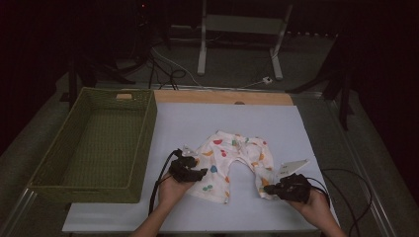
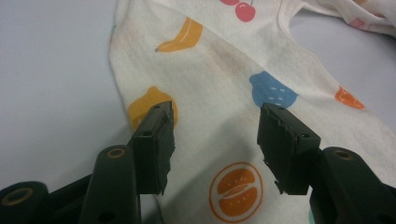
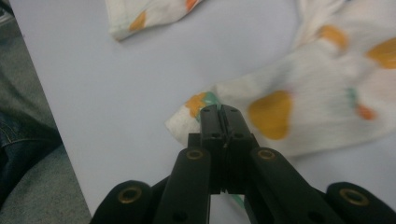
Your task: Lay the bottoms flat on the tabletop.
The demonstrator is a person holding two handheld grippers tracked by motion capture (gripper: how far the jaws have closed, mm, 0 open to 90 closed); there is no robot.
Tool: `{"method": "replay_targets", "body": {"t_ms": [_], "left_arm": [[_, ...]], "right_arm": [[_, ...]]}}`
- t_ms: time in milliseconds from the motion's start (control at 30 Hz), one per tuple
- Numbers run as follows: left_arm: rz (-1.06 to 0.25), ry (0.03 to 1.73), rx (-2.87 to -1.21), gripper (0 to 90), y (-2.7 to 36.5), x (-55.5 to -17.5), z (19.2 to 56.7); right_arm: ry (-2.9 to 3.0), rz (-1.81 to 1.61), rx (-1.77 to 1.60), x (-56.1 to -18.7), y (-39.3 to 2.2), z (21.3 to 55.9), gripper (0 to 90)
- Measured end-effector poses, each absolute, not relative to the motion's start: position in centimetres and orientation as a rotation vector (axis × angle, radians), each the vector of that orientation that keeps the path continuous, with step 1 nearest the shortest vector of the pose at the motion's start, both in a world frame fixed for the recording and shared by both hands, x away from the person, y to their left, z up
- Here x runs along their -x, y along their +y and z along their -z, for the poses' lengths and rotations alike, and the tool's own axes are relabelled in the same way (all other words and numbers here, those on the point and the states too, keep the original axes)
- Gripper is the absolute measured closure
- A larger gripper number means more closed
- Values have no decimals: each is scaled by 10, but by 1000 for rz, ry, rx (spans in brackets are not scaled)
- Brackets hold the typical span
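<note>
Soft, light cotton pants: I'm pinching the five-o'clock hem with right gripper, left gripper hovering half-open.

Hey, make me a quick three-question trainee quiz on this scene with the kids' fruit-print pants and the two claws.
1. True or false: the left claw is clamped shut on the fruit-print pants.
2. What has the right claw pinched? A) the basket rim B) a leg hem of the pants C) its cable
3. Fill in: the green woven basket sits to the ____ of the pants in the high view.

Key
1. False: its jaws stand apart over the cloth.
2. B, the jaws meet on the hem's corner.
3. Left, on the table beside the white sheet.
</note>
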State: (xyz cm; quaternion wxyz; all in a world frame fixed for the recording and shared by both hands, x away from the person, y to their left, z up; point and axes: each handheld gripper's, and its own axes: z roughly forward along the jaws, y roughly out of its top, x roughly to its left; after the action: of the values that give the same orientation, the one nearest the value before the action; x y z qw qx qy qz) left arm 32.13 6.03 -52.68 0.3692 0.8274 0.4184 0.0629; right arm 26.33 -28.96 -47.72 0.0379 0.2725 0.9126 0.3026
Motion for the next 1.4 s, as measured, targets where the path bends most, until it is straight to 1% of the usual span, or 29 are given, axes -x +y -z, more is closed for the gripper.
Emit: {"method": "replay_targets", "body": {"t_ms": [200,400,633,733,767,900,1000,1067,1100,1133,1167,1300,1400], "left_arm": [[-161,1075,-2119,469,60,-321,527],[-158,1076,-2116,471,61,-322,527],[-158,1075,-2114,471,61,-322,528],[-159,1075,-2113,471,61,-322,528],[-158,1075,-2112,471,61,-322,528],[-160,1071,-2113,471,61,-322,528],[-158,1071,-2112,470,61,-323,528],[-158,1070,-2112,469,61,-323,528],[-158,1070,-2112,468,61,-323,528],[-157,1071,-2112,468,61,-323,528],[-155,1071,-2112,467,61,-323,528],[-155,1072,-2113,466,61,-322,528],[-152,1073,-2114,464,61,-322,527]], "right_arm": [[2768,-895,-886,-270,-315,469,897],[2751,-845,-965,-277,-339,478,897],[2713,-828,-1034,-282,-356,482,898],[2705,-796,-1059,-288,-367,490,897],[2703,-776,-1095,-291,-371,497,897],[2682,-831,-1135,-297,-380,504,895],[2678,-863,-1147,-297,-381,502,869],[2676,-880,-1125,-296,-380,498,824],[2676,-880,-1125,-296,-380,498,824],[2670,-906,-1117,-294,-378,492,780],[2663,-910,-1113,-293,-376,488,754],[2674,-954,-1068,-289,-367,477,735],[2706,-972,-1024,-286,-358,476,704]]}}
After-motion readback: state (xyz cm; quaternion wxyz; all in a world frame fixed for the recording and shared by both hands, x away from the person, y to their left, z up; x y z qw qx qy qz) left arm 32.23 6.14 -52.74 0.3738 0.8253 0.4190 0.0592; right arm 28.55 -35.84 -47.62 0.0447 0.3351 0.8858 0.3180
